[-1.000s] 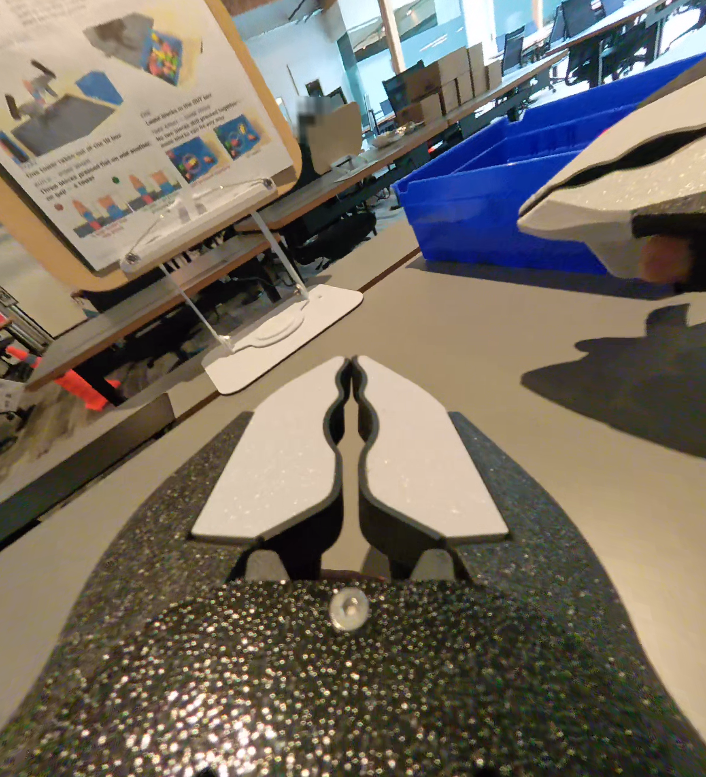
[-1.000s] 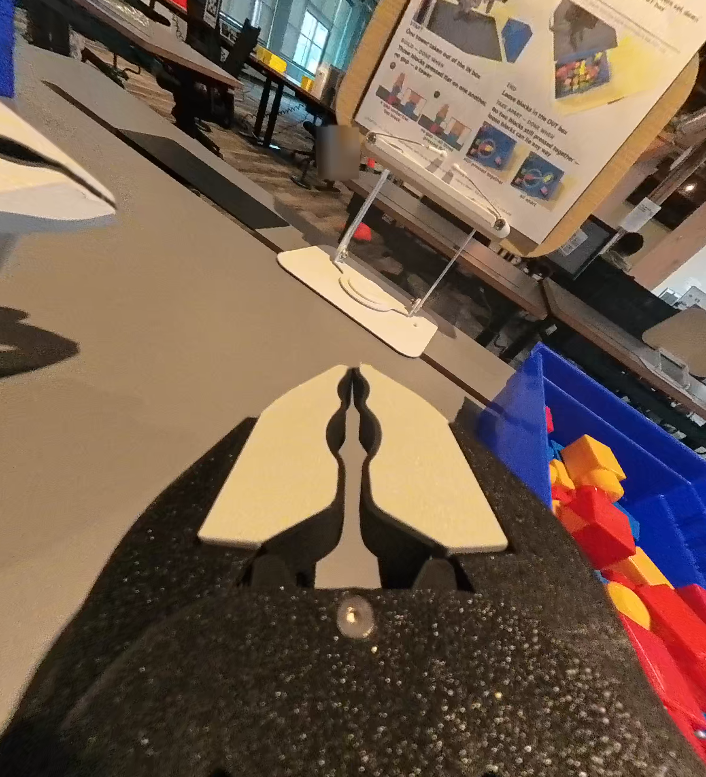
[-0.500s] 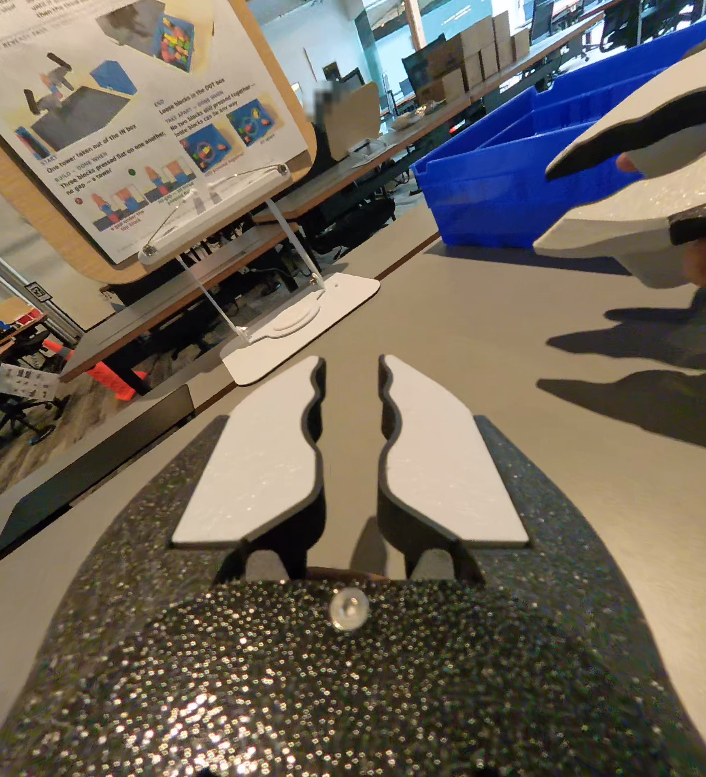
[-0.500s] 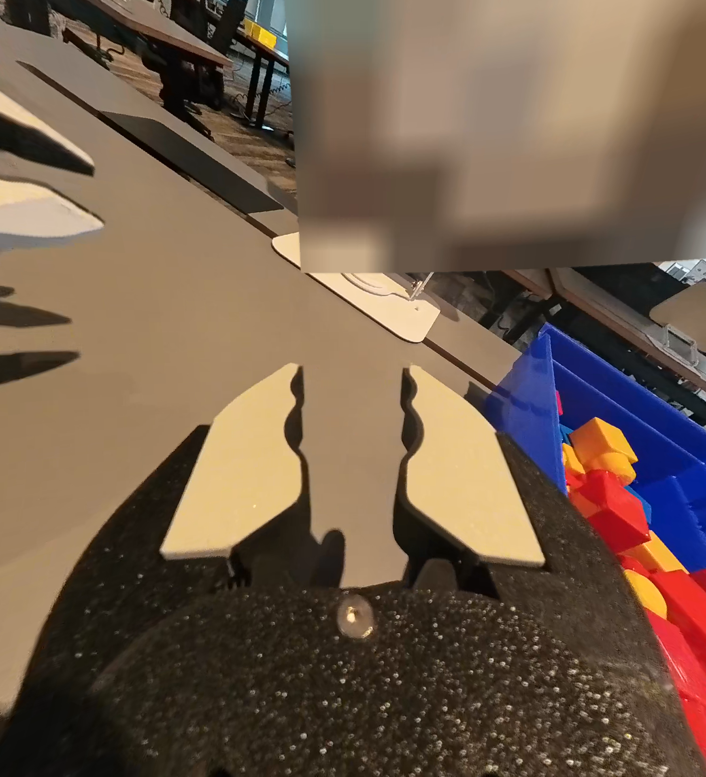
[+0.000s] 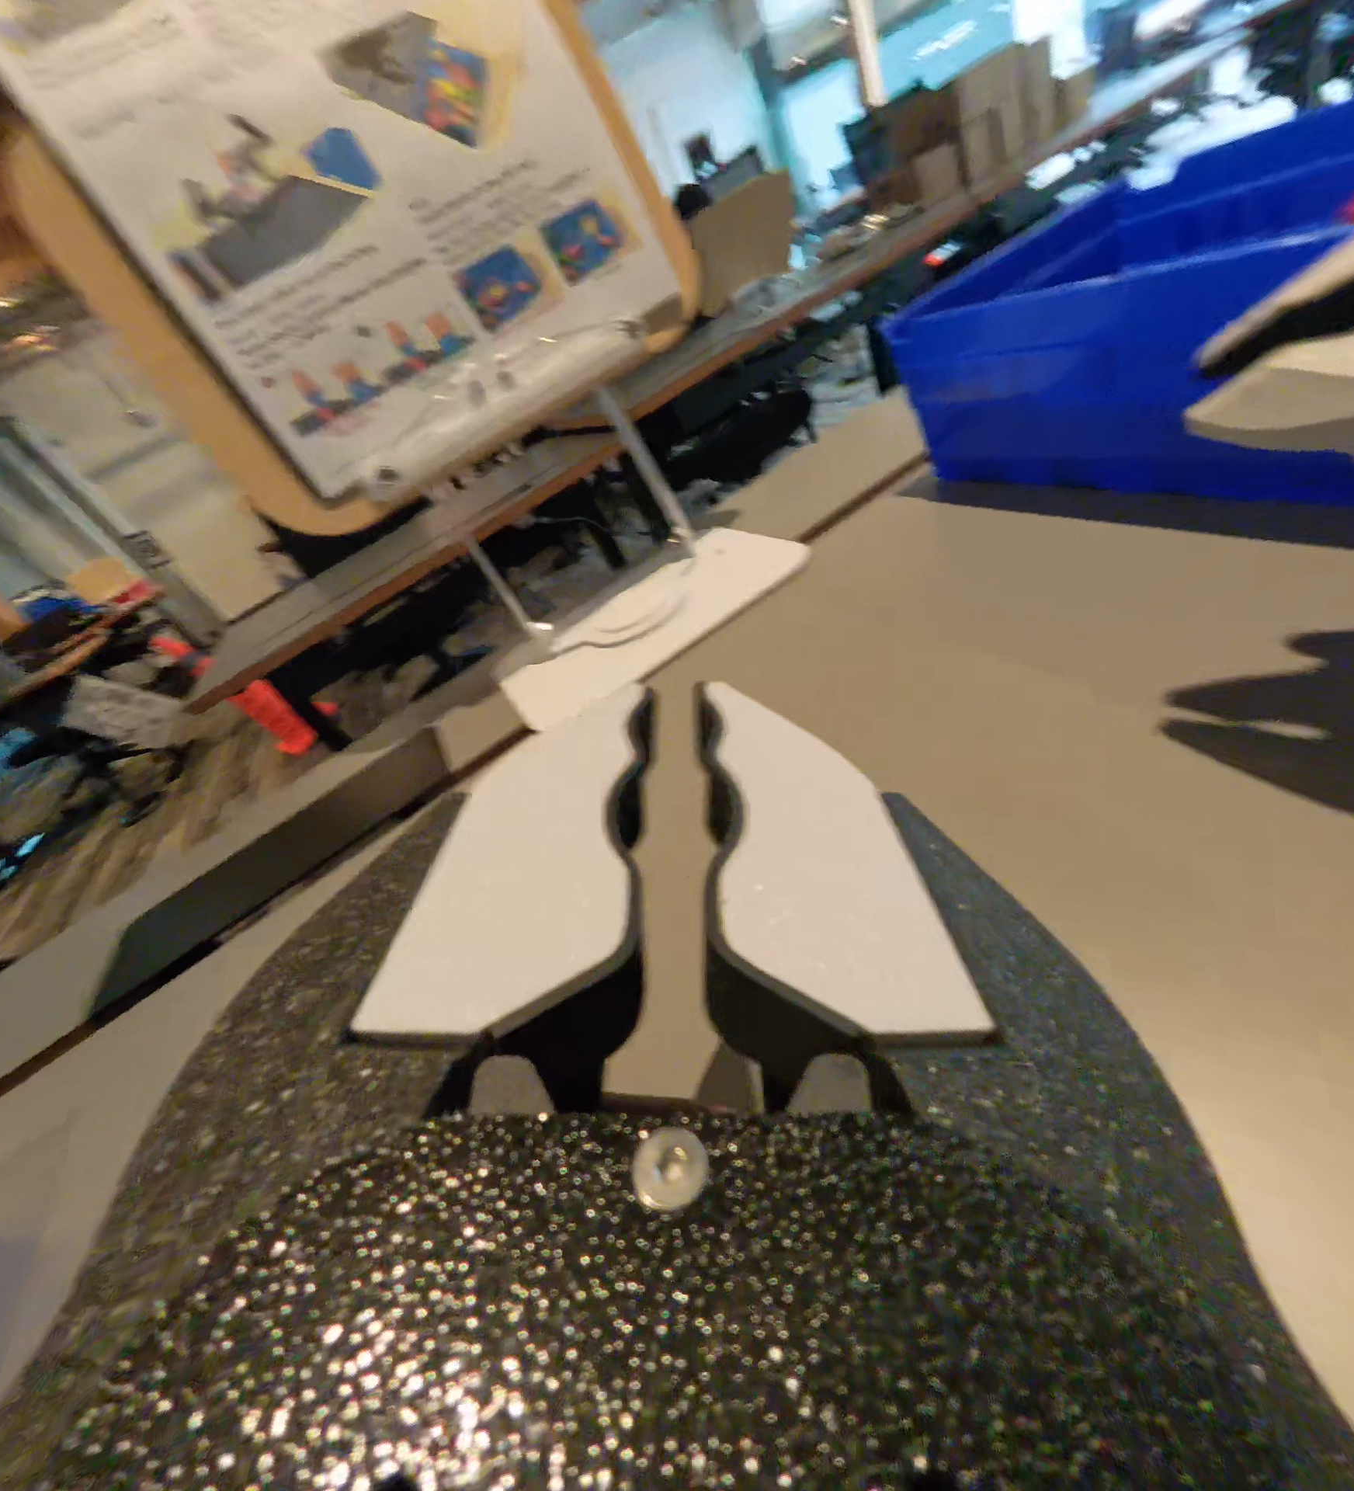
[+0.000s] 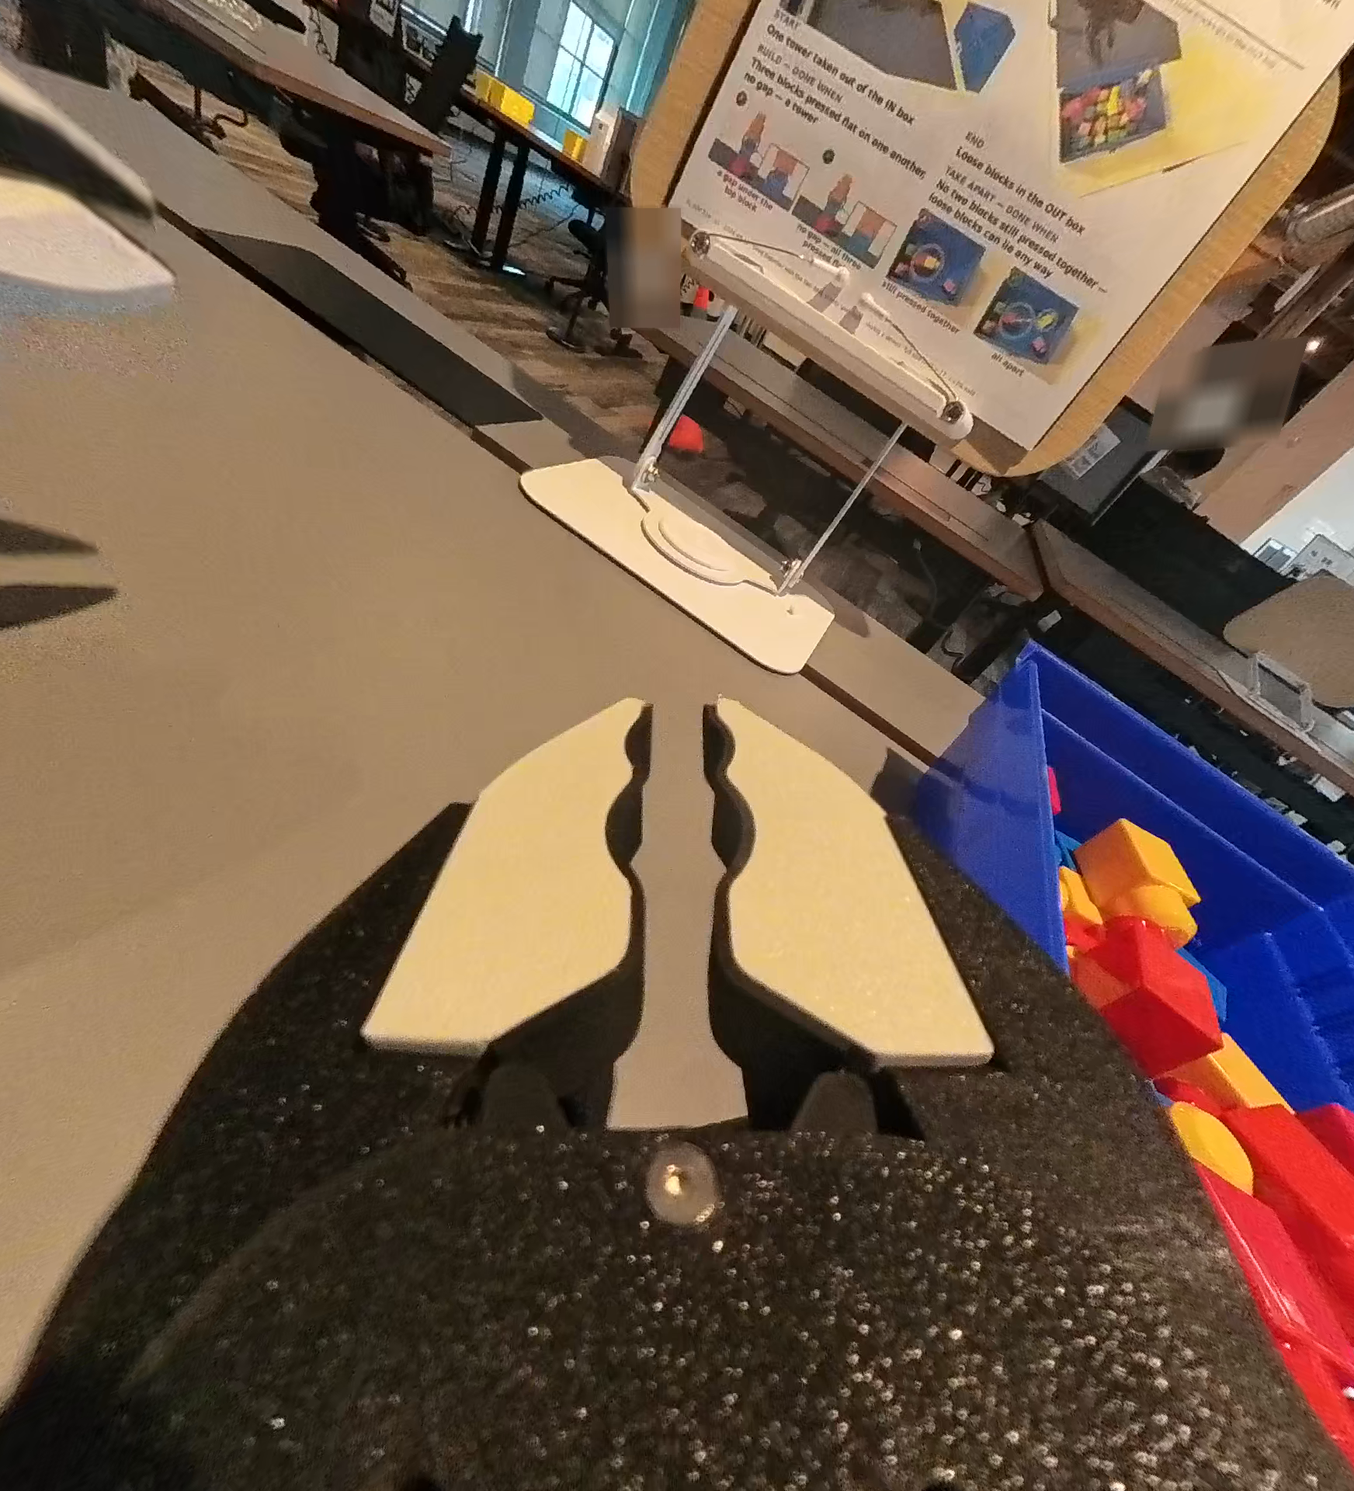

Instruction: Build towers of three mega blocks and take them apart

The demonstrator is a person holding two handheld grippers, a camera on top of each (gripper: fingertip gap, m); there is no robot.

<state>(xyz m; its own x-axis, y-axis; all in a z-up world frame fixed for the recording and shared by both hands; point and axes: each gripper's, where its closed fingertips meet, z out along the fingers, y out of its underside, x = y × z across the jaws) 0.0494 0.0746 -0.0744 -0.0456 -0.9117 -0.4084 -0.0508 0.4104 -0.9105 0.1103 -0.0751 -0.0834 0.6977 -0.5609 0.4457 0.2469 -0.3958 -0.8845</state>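
Note:
My left gripper [image 5: 672, 694] hangs low over the grey table [image 5: 1061, 847]. Its fingers stand a narrow gap apart and hold nothing. My right gripper [image 6: 680, 708] is the same, a narrow gap and empty, over the table [image 6: 254, 605]. Each shows in the other's view, the right one at the right edge [image 5: 1303, 379] and the left one at the upper left [image 6: 28, 218]. Red, yellow and orange mega blocks [image 6: 1150, 992] lie heaped in a blue bin [image 6: 980, 799] just right of my right gripper. No block is on the table.
A white stand [image 6: 682, 557] with an illustrated instruction board [image 6: 940, 161] sits at the table's far edge, also in the left wrist view [image 5: 658, 597]. The blue bin [image 5: 1061, 387] is at the far right there. Desks and chairs lie beyond. Some 15 centimeters of space lies between my two pairs of fingers.
Both grippers were shut a second ago, opened wide half a second ago, and have now closed to a narrow gap. The left view has swung slightly and blurred.

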